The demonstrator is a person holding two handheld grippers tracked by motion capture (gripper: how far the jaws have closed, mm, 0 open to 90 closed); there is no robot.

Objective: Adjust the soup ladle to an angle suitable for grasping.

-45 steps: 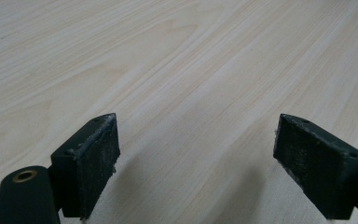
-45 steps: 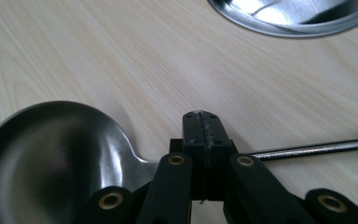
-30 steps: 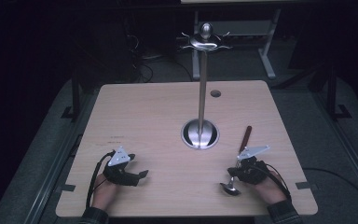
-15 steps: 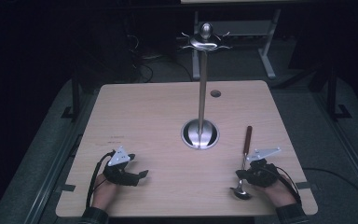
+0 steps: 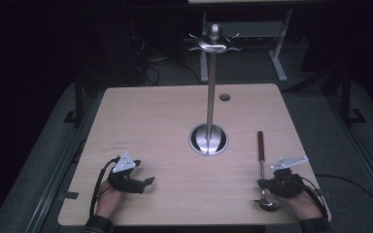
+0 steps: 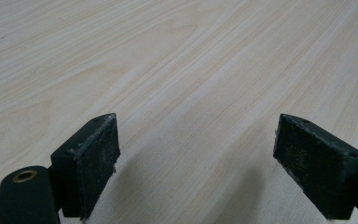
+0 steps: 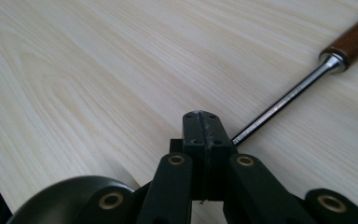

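High view: a metal stand rises mid-table; nothing blocks it.
Right of the stand's base lies a wooden-handled ladle, bowl nearest the person; right tongs pressed together, touching its shaft; left tongs left of the stand, spread apart, empty.

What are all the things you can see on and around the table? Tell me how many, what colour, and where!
Light wooden table: one, pale wood, centre.
Tall silver metal stand with round base: one, silver, table middle.
Silver ladle with brown wooden handle: one, lying at the right, beside the right gripper.
Small round hole: one, dark, far side of the table.
Left gripper: black, jaws open, near-left.
Right gripper: black, jaws shut, near-right.
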